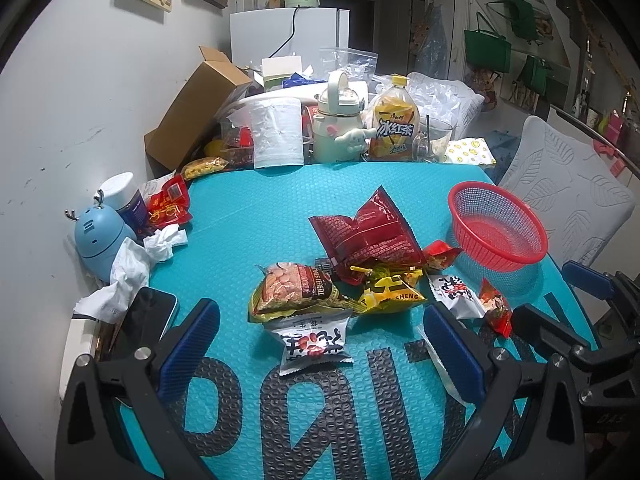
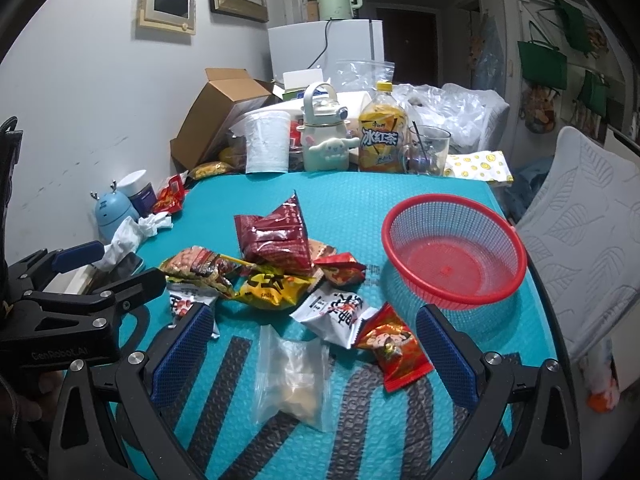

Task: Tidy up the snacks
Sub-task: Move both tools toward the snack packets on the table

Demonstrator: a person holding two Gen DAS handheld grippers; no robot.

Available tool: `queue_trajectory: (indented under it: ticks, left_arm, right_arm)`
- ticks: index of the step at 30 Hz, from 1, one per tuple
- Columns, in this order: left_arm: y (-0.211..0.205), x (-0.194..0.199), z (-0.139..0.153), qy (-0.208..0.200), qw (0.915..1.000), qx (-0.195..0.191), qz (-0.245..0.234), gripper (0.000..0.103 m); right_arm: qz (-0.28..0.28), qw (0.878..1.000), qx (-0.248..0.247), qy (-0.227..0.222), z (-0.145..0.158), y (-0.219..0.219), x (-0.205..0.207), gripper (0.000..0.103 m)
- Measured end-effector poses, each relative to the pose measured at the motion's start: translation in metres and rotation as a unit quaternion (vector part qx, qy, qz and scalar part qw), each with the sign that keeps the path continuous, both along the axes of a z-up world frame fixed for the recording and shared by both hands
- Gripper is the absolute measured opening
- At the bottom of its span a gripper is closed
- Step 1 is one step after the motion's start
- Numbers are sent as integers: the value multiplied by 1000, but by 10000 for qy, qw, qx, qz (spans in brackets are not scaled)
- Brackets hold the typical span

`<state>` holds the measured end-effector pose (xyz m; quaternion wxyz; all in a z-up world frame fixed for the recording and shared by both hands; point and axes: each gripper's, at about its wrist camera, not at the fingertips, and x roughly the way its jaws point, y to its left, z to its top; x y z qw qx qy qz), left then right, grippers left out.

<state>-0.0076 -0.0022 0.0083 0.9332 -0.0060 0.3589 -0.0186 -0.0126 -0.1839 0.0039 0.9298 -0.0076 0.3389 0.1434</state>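
A pile of snack packets lies mid-table on the teal mat [image 1: 256,216]: a dark red bag [image 1: 366,232], a peanut bag [image 1: 298,290], a yellow packet [image 1: 390,294], a white packet [image 1: 312,344], another white packet [image 2: 340,314], a small red packet [image 2: 394,346] and a clear bag [image 2: 294,376]. An empty red basket [image 2: 454,256] stands at the right; it also shows in the left wrist view [image 1: 498,226]. My left gripper [image 1: 320,348] is open, just short of the white packet. My right gripper [image 2: 316,352] is open over the clear bag.
Clutter lines the far edge: cardboard box [image 1: 196,112], white cup [image 1: 276,132], cream bottle [image 1: 340,120], iced tea bottle [image 1: 394,120], glass [image 2: 426,150]. A blue gadget [image 1: 100,236], tissues [image 1: 132,264] and phone [image 1: 148,316] sit left. A cushioned chair [image 2: 584,248] stands right.
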Motion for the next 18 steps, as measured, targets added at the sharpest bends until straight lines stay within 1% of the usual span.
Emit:
queue_trajectory:
  ticks: [18]
  left_arm:
    - [1, -5, 8, -80, 9999, -23, -103, 103]
  right_arm:
    - [13, 10000, 11, -32, 2, 1, -3, 103]
